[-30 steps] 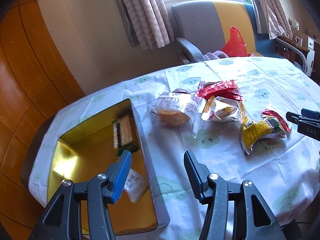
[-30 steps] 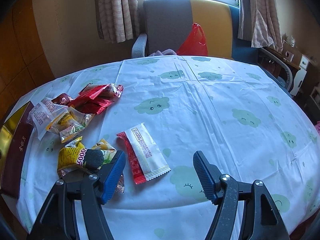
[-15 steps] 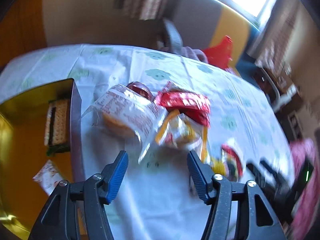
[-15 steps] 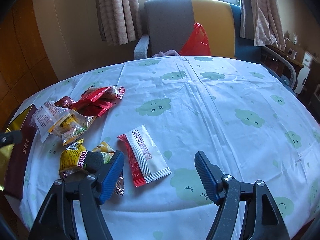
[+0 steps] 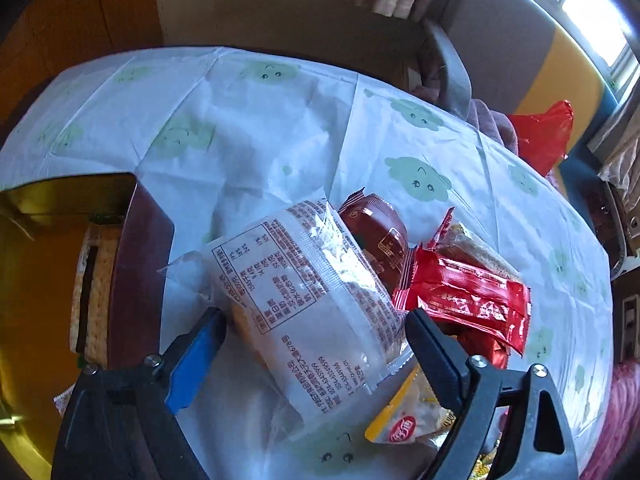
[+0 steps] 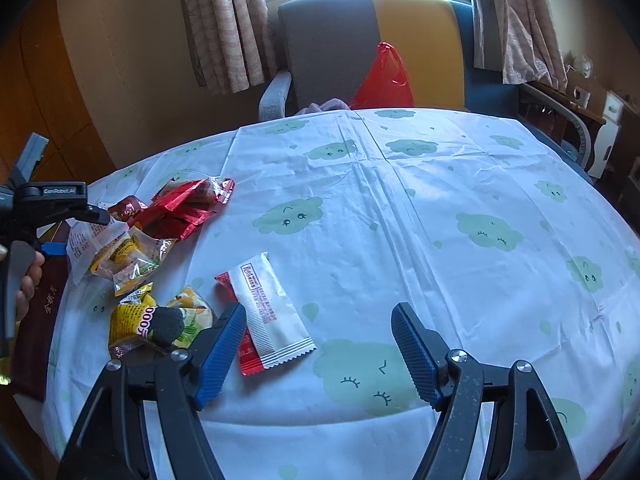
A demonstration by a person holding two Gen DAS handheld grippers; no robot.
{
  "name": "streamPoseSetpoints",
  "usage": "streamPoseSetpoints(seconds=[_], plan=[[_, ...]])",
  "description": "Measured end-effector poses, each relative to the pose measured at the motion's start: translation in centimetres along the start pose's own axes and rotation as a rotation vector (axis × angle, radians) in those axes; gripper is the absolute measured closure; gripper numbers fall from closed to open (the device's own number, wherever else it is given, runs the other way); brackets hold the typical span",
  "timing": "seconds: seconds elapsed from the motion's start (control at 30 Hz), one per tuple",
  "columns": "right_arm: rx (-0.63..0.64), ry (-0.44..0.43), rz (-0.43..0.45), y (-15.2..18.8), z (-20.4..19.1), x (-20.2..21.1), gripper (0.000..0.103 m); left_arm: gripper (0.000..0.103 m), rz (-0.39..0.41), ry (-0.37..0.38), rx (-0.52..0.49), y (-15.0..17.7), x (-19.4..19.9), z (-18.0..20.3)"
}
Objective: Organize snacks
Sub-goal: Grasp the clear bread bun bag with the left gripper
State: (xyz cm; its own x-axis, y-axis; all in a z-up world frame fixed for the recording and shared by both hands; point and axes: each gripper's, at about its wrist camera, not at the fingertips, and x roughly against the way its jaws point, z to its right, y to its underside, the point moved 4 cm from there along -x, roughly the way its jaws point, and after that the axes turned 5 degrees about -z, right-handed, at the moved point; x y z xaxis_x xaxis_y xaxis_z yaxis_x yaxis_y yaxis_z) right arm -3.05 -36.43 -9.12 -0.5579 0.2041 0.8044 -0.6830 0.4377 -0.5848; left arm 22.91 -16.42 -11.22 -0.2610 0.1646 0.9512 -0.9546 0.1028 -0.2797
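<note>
On table with cloud-print cloth [image 6: 400, 208], snack pile sits left side beside gold-lined box [image 5: 36, 280]. Left gripper [image 5: 316, 320] jaws opening wide, straddling clear wrapped pastry pack [image 5: 304, 304]; pads not pressing it, nothing gripped. Red wrappers [image 5: 468, 296] and brown round snack [image 5: 380, 232] just behind pack. Cracker pack [image 5: 94, 288] lies inside box. Right gripper [image 6: 320, 320] partly open, empty, hovering over white-and-red sachet [image 6: 272, 312]; yellow packet [image 6: 136, 320] just left of it.
</note>
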Motion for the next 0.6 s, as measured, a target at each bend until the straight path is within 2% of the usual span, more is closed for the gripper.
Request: streamPoseSetpoints(seconds=[0.17, 0.37, 0.6], plan=[[-0.009, -0.014, -0.008, 0.0, 0.3, -0.1, 0.027, 0.026, 0.066, -0.009, -0.088, 0.6, 0.8, 0.1], [-0.026, -0.035, -0.016, -0.1, 0.9, 0.3, 0.027, 0.029, 0.108, 0.008, -0.201, 3.4, 2.6, -0.3], [-0.017, -0.095, -0.045, -0.1, 0.7, 0.6, 0.027, 0.03, 0.16, 0.06, -0.37, 9.1, 6.3, -0.2]])
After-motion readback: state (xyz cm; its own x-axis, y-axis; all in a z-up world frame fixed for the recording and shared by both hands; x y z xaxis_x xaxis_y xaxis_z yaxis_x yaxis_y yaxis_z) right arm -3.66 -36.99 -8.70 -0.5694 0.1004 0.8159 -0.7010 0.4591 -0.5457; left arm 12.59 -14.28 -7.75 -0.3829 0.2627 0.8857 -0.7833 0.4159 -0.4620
